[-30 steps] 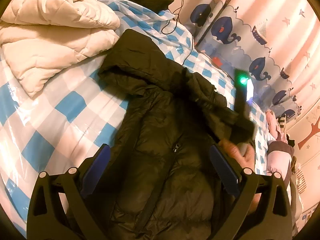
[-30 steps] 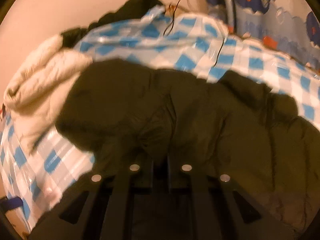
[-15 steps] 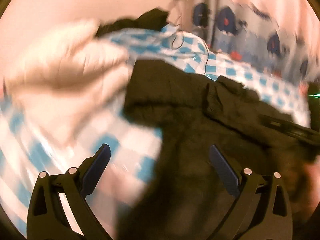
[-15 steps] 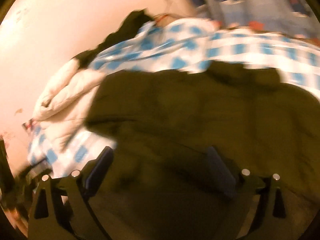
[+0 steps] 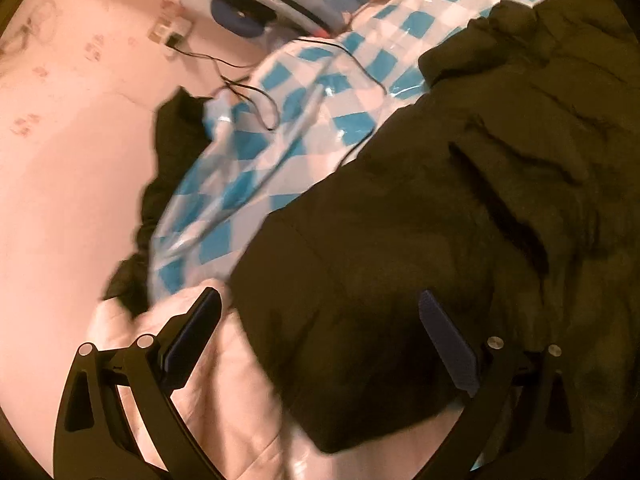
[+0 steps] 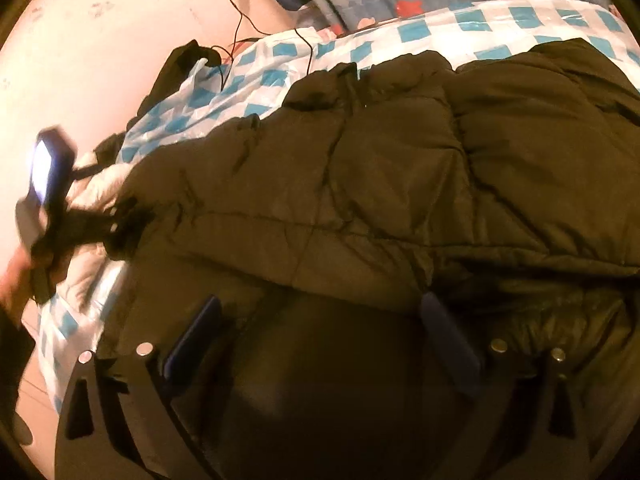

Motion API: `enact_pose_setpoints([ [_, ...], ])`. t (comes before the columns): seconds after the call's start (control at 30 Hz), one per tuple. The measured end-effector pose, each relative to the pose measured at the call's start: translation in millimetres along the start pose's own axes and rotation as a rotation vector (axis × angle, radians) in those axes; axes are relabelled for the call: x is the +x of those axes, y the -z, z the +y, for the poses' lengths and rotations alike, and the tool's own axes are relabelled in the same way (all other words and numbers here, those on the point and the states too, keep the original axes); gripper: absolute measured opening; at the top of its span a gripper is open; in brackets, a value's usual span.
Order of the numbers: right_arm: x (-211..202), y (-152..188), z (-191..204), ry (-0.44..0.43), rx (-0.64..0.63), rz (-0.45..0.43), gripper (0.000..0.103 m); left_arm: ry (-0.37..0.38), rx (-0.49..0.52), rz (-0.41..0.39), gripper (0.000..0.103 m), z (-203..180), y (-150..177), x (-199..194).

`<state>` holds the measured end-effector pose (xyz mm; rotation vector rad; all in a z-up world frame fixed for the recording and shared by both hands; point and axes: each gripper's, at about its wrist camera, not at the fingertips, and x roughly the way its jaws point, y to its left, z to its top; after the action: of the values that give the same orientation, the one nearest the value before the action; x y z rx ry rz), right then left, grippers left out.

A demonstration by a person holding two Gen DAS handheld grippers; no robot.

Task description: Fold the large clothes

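the right gripper point(image 6: 320, 332) is opening, fingers spread above the dark puffer jacket point(image 6: 400, 168), pinching nothing. the left gripper point(image 5: 320, 328) is spread wide too, empty. blur smears the white quilt point(image 5: 224, 392), and the jacket's lower part runs out of view.

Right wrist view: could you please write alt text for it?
A dark puffer jacket lies spread on a blue-and-white checked bed cover. The right tool hovers over its near edge, jaws opening, nothing gripped. The left tool appears blurred at far left.

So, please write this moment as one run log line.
left gripper: open | right gripper: opening, empty | dark jacket: on bed
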<state>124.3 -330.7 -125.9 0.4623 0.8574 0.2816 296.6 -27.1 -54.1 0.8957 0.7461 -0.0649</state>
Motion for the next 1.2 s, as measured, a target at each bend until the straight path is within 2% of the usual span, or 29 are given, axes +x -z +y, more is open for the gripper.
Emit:
enact_pose_setpoints([
  [0.07, 2, -1, -1, -0.013, 0.011, -0.001, 0.096, 0.042, 0.001, -0.010, 0.095, -7, -8, 4],
  [0.13, 0, 2, -5, -0.026, 0.022, -0.004, 0.096, 0.065, 0.060, -0.013, 0.095, -24, -16, 11],
  [0.23, -1, 3, -6, -0.031, 0.027, -0.006, 0.096, -0.009, 0.154, 0.047, 0.095, -49, -20, 33],
  [0.33, -1, 3, -6, -0.032, 0.027, -0.007, 0.096, -0.041, 0.134, 0.103, 0.094, -55, -27, 50],
  [0.37, 0, 3, -6, -0.033, 0.027, -0.007, 0.096, -0.040, 0.103, 0.116, 0.088, -50, -30, 54],
  [0.43, -1, 3, -7, -0.035, 0.029, -0.008, 0.096, -0.004, -0.019, 0.158, 0.043, -32, -33, 61],
  [0.47, -1, 4, -7, -0.036, 0.030, -0.008, 0.096, 0.014, -0.081, 0.167, 0.030, -21, -32, 61],
  [0.5, -1, 4, -7, -0.036, 0.030, -0.008, 0.096, 0.022, -0.152, 0.173, 0.013, -7, -32, 64],
  [0.53, -1, 4, -7, -0.036, 0.031, -0.008, 0.096, 0.033, -0.229, 0.178, 0.009, 8, -30, 65],
  [0.6, -1, 4, -7, -0.037, 0.031, -0.008, 0.096, 0.056, -0.435, 0.171, 0.006, 48, -18, 62],
  [0.63, -1, 4, -7, -0.038, 0.032, -0.008, 0.096, 0.058, -0.494, 0.160, 0.006, 60, -11, 59],
  [0.7, -1, 4, -7, -0.038, 0.032, -0.008, 0.096, 0.102, -0.520, 0.128, 0.006, 70, -3, 53],
  [0.77, -1, 5, -8, -0.038, 0.032, -0.009, 0.096, 0.213, -0.476, 0.129, 0.015, 66, 1, 52],
  [0.8, -1, 5, -8, -0.038, 0.032, -0.009, 0.096, 0.211, -0.417, 0.131, 0.023, 59, 1, 50],
  [0.83, -1, 5, -8, -0.038, 0.032, -0.009, 0.096, 0.173, -0.352, 0.119, 0.041, 51, 1, 45],
  [0.9, -1, 5, -8, -0.039, 0.032, -0.010, 0.096, 0.124, -0.248, 0.076, 0.063, 36, -2, 35],
  [0.97, -1, 5, -8, -0.038, 0.032, -0.010, 0.096, 0.102, -0.147, 0.023, 0.065, 18, -7, 20],
  [1.03, -1, 5, -8, -0.038, 0.032, -0.010, 0.096, 0.084, -0.082, 0.007, 0.071, 9, -16, 18],
  [1.1, -1, 5, -8, -0.039, 0.033, -0.010, 0.096, 0.027, 0.013, 0.023, 0.072, -8, -28, 25],
  [1.2, -1, 5, -8, -0.039, 0.032, -0.011, 0.096, -0.014, 0.094, 0.091, 0.072, -34, -41, 45],
])
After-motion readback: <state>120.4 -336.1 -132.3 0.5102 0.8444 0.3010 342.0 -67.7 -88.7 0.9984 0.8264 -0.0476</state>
